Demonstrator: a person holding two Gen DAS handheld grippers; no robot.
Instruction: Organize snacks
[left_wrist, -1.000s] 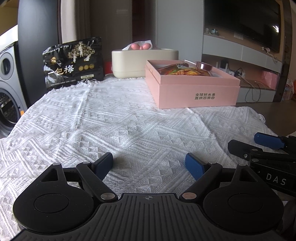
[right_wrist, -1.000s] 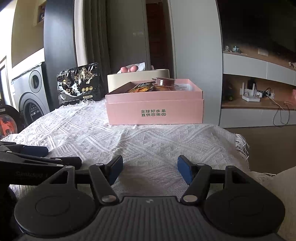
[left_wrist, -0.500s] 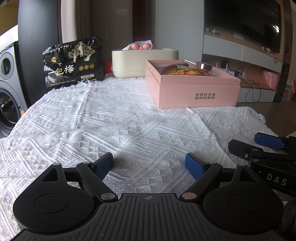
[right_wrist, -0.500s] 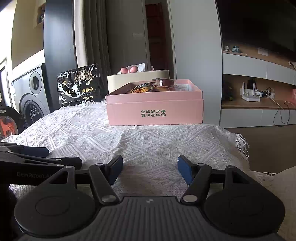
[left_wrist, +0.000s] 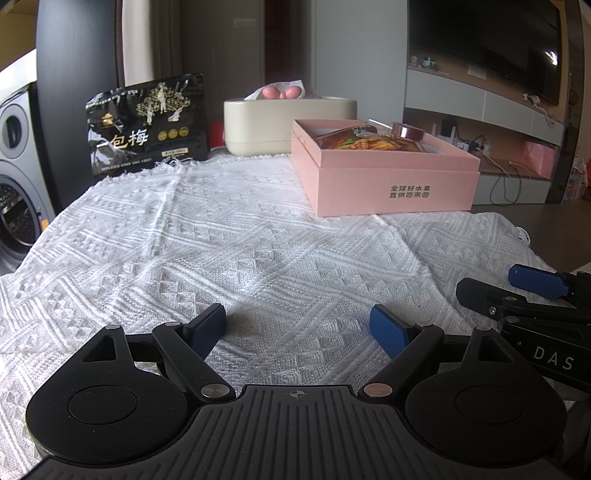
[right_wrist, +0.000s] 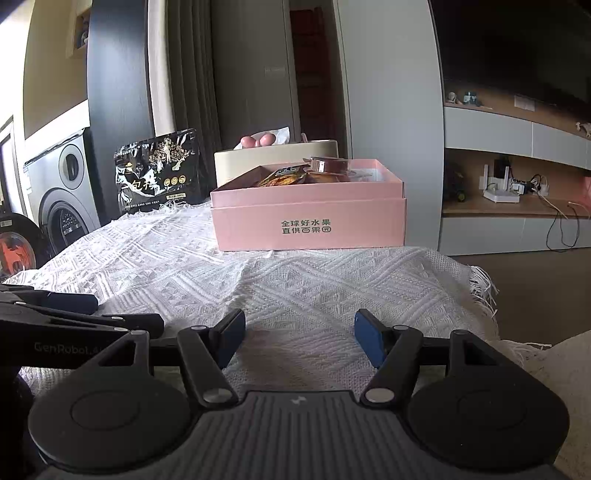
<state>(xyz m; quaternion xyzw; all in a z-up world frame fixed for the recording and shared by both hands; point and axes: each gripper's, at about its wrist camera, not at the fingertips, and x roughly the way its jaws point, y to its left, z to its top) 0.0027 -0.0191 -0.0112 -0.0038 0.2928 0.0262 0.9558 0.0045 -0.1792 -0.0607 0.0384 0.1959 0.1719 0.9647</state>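
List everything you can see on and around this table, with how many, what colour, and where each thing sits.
Knitted tablecloth: one, white, covering the table.
Cardboard box: one, pink, open, far right of the cloth.
Snack packet: one, orange-red, inside the box.
Round lidded jar: one, pinkish-brown lid, inside the box.
Foil snack bag: one, black with gold print, upright at far left.
Tissue holder: one, cream, behind the box.
Washing machine: one, grey, left of the table.
Left tool: one, black, blue pads, open, empty.
Right tool: one, black, blue pads, open, empty.
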